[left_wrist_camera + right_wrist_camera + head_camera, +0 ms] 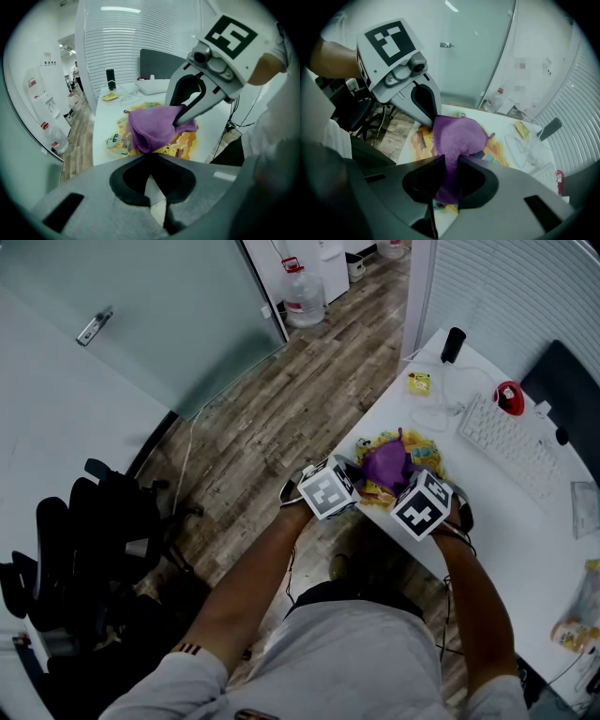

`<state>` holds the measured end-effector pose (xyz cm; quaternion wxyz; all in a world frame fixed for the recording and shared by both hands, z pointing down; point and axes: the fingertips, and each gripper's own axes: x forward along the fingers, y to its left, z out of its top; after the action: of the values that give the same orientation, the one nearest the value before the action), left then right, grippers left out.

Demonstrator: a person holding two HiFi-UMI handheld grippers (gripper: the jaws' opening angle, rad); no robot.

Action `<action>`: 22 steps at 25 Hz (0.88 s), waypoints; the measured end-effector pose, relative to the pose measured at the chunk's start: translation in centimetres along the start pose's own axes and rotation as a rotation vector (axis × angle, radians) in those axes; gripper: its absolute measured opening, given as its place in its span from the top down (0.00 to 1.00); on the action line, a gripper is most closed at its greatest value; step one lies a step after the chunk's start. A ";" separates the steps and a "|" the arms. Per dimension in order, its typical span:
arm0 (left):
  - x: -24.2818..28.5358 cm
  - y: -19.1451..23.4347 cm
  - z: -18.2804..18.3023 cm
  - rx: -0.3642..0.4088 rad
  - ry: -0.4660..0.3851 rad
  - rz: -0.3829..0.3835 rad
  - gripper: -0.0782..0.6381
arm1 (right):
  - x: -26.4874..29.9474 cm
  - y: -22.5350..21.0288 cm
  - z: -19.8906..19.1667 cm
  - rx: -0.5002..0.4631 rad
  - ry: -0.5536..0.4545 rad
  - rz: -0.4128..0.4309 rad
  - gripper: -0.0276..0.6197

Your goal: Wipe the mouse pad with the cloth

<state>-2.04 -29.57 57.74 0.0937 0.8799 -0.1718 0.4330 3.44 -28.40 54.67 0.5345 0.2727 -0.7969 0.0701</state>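
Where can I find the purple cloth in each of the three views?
Head view: purple cloth right of centre.
Left gripper view: centre, slightly above the middle.
Right gripper view: centre, reaching down below the middle.
Shared landmark: the yellow mouse pad below it.

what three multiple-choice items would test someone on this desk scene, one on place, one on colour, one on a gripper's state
1. Where is the cloth?
A. held over the mouse pad
B. lying on the keyboard
C. dropped on the floor

2. What colour is the cloth?
A. green
B. white
C. purple

3. How does the right gripper stand?
A. open
B. shut on the cloth
C. shut with nothing between its jaws

Answers:
1 A: the head view shows the cloth bunched above the yellow printed pad.
2 C: the cloth looks purple in all three views.
3 B: the right gripper view shows the cloth running between its closed jaws.
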 end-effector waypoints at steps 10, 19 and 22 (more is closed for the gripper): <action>-0.2 -0.2 0.0 0.001 0.010 -0.013 0.87 | -3.1 -5.5 -9.2 0.195 0.074 -0.110 0.85; -0.4 -0.1 0.0 0.003 0.008 -0.006 0.87 | -6.3 -3.6 -6.4 0.186 -0.029 -0.139 0.85; -0.5 -0.2 -0.1 0.001 0.018 -0.011 0.87 | -6.2 -0.8 -2.9 0.130 -0.081 -0.100 0.85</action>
<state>-2.31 -29.27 57.37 0.0971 0.8771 -0.1659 0.4402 7.95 -25.64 50.23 0.4857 0.3487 -0.7971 0.0838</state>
